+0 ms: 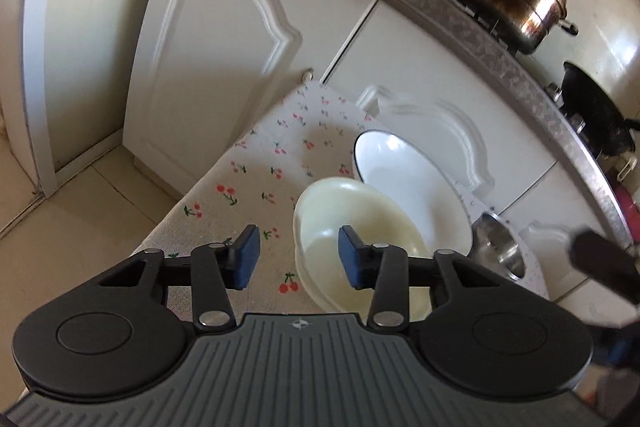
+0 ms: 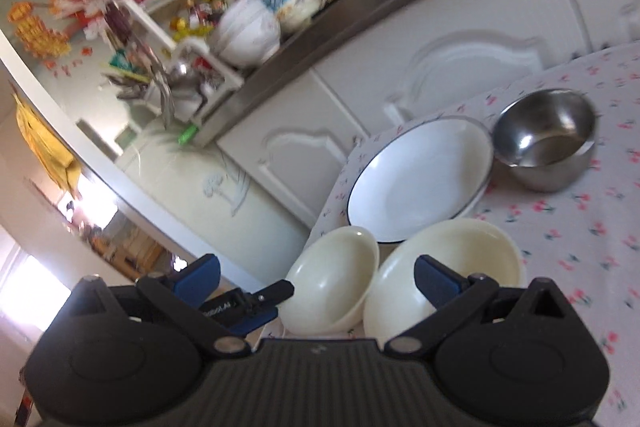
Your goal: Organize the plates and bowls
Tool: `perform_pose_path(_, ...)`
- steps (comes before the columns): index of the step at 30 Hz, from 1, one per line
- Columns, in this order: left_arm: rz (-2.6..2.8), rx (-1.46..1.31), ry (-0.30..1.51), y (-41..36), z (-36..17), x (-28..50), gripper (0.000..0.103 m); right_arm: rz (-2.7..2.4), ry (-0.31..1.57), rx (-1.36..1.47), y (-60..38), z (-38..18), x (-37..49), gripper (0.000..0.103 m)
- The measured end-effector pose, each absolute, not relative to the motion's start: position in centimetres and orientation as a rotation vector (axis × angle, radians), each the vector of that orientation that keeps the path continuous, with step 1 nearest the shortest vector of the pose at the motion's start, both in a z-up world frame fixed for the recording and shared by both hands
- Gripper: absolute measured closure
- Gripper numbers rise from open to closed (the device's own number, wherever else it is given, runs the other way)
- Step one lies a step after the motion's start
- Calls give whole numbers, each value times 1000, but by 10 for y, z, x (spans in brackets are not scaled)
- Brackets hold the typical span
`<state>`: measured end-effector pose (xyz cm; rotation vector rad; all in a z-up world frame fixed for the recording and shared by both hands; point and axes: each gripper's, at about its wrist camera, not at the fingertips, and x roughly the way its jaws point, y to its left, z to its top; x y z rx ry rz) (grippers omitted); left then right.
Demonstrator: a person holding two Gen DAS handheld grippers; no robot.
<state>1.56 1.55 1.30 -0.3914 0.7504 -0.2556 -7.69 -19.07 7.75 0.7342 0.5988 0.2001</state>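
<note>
Left gripper [image 1: 299, 257] and right gripper [image 2: 316, 277] hover, jaws apart and holding nothing, over a cherry-print tablecloth [image 2: 580, 219]. Two cream bowls, small [image 2: 332, 287] and large [image 2: 444, 267], sit at 6 o'clock of the white plate [image 2: 416, 179]; an empty steel bowl [image 2: 548, 139] stands at its 2 o'clock. Cabinet doors [image 1: 224, 67] stand behind; lettering on the tool below the right gripper is unreadable.

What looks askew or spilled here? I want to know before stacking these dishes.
Nothing is spilled or broken. The smaller cream plastic bowl leans tilted against the larger cream plastic bowl. The white dark-rimmed plate sits close to the edge of the cherry-print tablecloth.
</note>
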Motion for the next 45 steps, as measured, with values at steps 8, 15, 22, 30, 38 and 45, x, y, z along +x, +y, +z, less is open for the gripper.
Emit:
perform_pose_path(8, -259, -380, 790, 11, 5, 22, 64, 250, 708, 692, -183, 66, -31, 1)
perform_pose_path(15, -271, -377, 798, 7, 2, 23, 67, 270, 757, 676, -176, 55, -5, 1)
perform_pose_path(22, -297, -386, 798, 3, 1, 24, 70, 293, 799, 649, -164, 52, 9, 1)
perform_pose_path(30, -321, -367, 749, -1, 9, 17, 71, 315, 777, 691, -164, 54, 3, 0)
perform_pose_path(38, -354, -367, 702, 0, 22, 7, 71, 334, 715, 703, -167, 67, -16, 0)
perform_pose_path(45, -427, -362, 640, -8, 40, -14, 71, 309, 647, 759, -178, 81, -44, 0)
